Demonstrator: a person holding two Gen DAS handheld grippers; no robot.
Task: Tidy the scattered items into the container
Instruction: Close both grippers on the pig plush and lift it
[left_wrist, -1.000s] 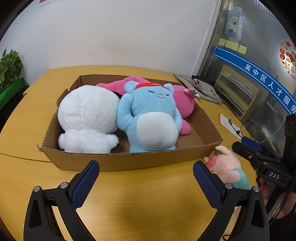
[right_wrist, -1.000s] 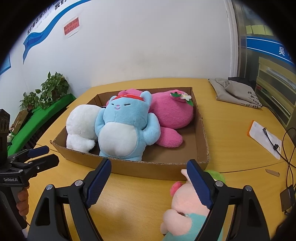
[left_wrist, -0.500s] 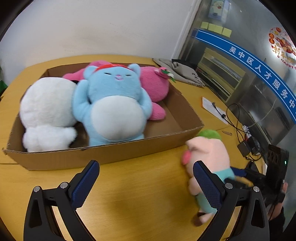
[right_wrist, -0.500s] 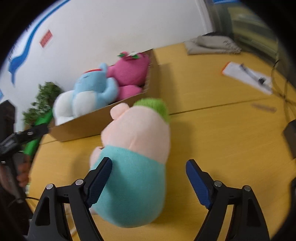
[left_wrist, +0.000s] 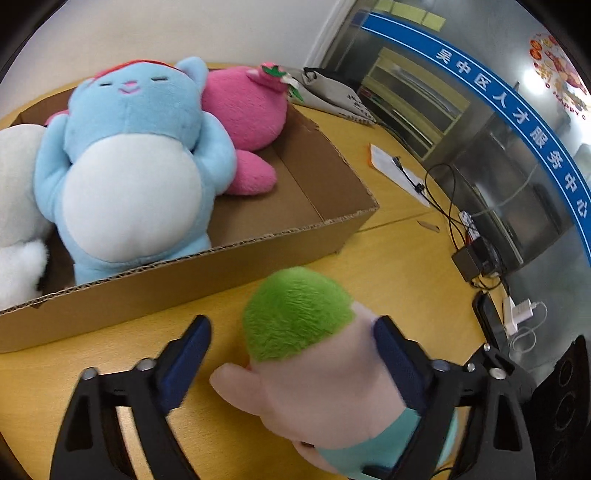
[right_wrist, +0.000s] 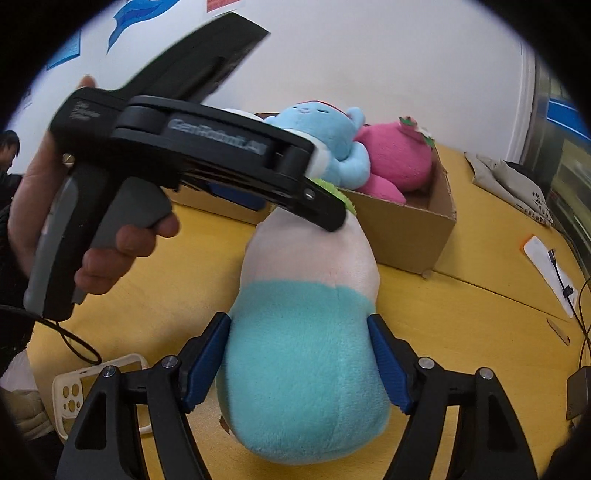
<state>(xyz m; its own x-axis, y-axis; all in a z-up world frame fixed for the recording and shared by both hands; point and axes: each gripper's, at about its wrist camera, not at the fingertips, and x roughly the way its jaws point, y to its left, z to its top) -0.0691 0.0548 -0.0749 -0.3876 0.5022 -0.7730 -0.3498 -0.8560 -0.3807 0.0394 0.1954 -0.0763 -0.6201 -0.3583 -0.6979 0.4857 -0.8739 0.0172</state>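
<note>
A pink plush with green hair and a teal body (left_wrist: 314, 373) (right_wrist: 306, 332) lies on the yellow table in front of the cardboard box (left_wrist: 229, 262) (right_wrist: 410, 236). My right gripper (right_wrist: 298, 363) is shut on its teal body, both pads pressing the sides. My left gripper (left_wrist: 291, 358) straddles its head, with the right pad touching and a gap at the left pad. In the right wrist view the left gripper's body (right_wrist: 207, 147) lies across the head. The box holds a blue plush (left_wrist: 133, 158), a pink plush (left_wrist: 247, 107) and a white plush (left_wrist: 14, 206).
To the right of the box lie a paper with a cable (left_wrist: 399, 170), a grey cloth bag (left_wrist: 332, 96), a power adapter and wires (left_wrist: 476, 258) and a phone (left_wrist: 487, 321). A cream plastic frame (right_wrist: 92, 387) lies at the table's near left edge.
The right gripper has closed from open onto the plush's teal body. The left gripper has swung right and down over the plush's head and narrowed.
</note>
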